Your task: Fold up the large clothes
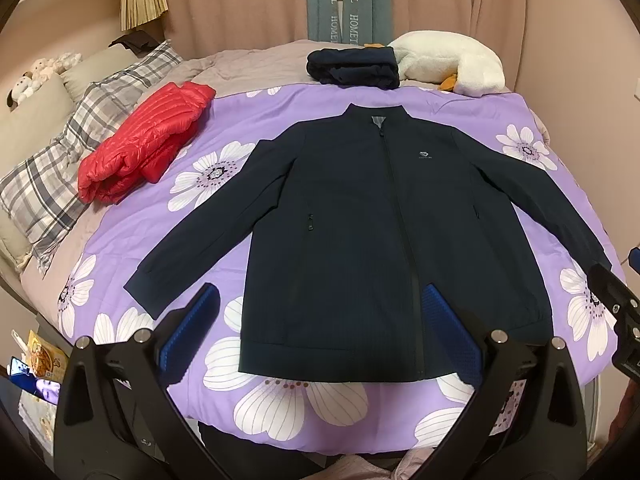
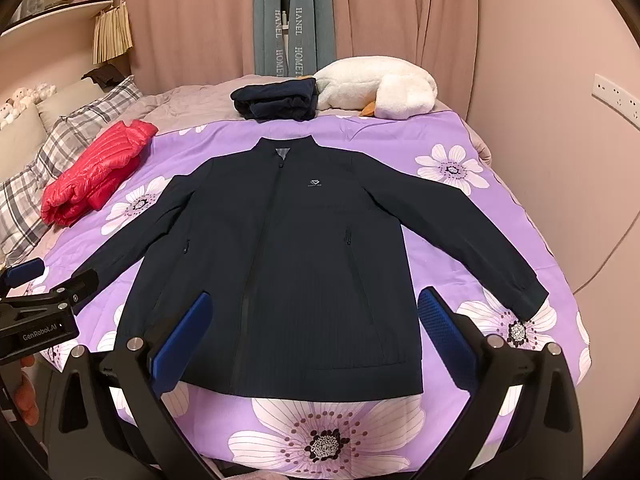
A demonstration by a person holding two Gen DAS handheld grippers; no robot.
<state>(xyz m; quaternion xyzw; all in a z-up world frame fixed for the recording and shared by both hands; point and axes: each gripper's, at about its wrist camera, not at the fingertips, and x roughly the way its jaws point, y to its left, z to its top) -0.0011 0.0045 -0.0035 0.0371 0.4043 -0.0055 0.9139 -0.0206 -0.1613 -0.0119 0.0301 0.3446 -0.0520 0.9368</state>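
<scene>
A dark navy zip jacket (image 1: pixel 360 220) lies flat and face up on the purple flowered bedspread (image 1: pixel 224 128), sleeves spread to both sides, collar at the far end. It also shows in the right wrist view (image 2: pixel 288 264). My left gripper (image 1: pixel 320 336) is open and empty, held above the jacket's hem on its left half. My right gripper (image 2: pixel 316 336) is open and empty, above the hem on the right half. The right gripper's body shows at the right edge of the left view (image 1: pixel 616 312); the left gripper shows at the left edge of the right view (image 2: pixel 40 300).
A folded red puffer jacket (image 1: pixel 144 140) lies left of the navy one. A folded dark garment (image 1: pixel 354 68) and a white plush toy (image 1: pixel 452 62) sit at the far end. Plaid pillows (image 1: pixel 52 168) line the left. A wall (image 2: pixel 580 160) runs along the bed's right side.
</scene>
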